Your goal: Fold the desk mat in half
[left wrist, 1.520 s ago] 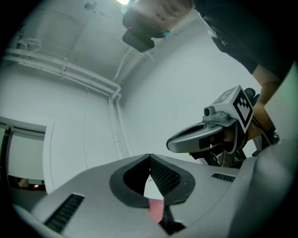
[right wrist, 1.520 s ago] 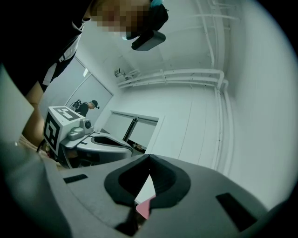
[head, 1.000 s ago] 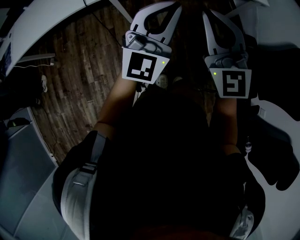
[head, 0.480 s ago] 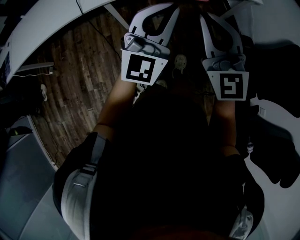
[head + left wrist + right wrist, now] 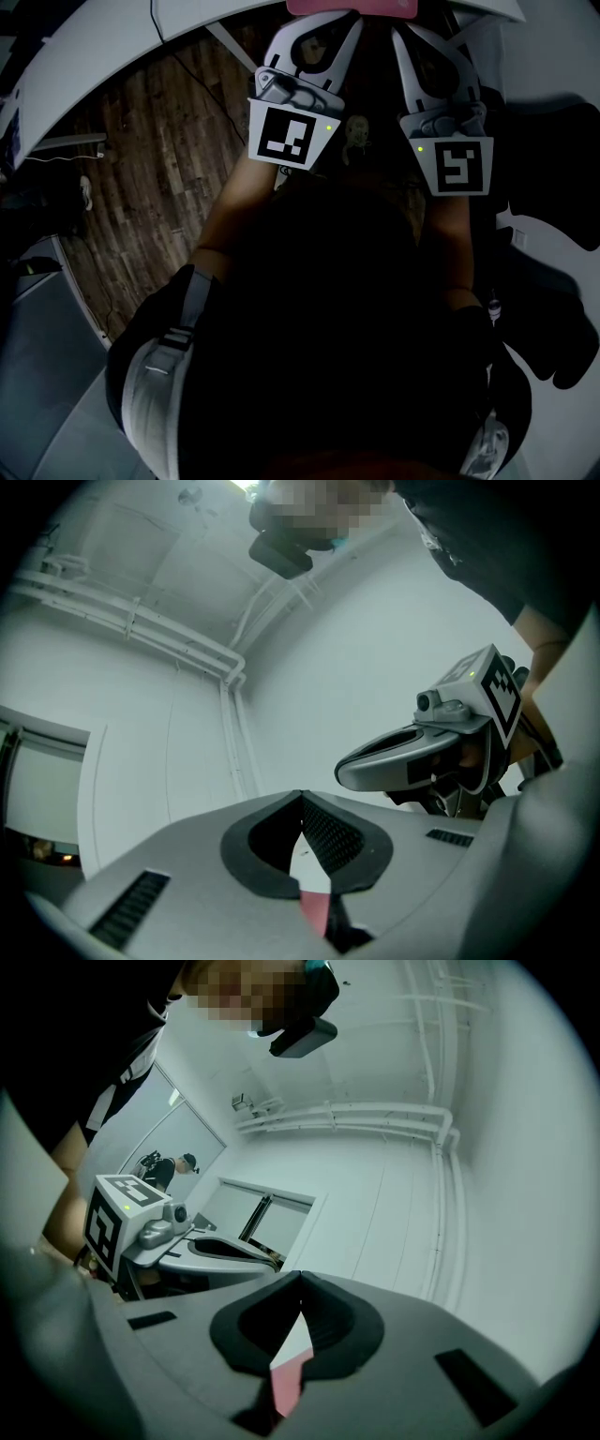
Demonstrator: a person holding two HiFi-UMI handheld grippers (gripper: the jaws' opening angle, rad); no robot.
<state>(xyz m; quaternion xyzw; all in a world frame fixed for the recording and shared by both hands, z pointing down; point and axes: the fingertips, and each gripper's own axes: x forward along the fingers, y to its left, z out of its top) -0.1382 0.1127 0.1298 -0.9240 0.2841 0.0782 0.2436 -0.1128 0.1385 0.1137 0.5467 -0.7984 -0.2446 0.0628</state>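
Left gripper (image 5: 302, 801) and right gripper (image 5: 300, 1281) jaws each clamped on pink desk mat (image 5: 352, 7) edge, held side by side, apart; wooden floor (image 5: 141, 178) below.

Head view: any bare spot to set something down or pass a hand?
Bare wood floor at left, between the white curved surface and the person's left arm. Crowded at top centre: left tool and right tool stand close together, both shut on the pink desk mat.
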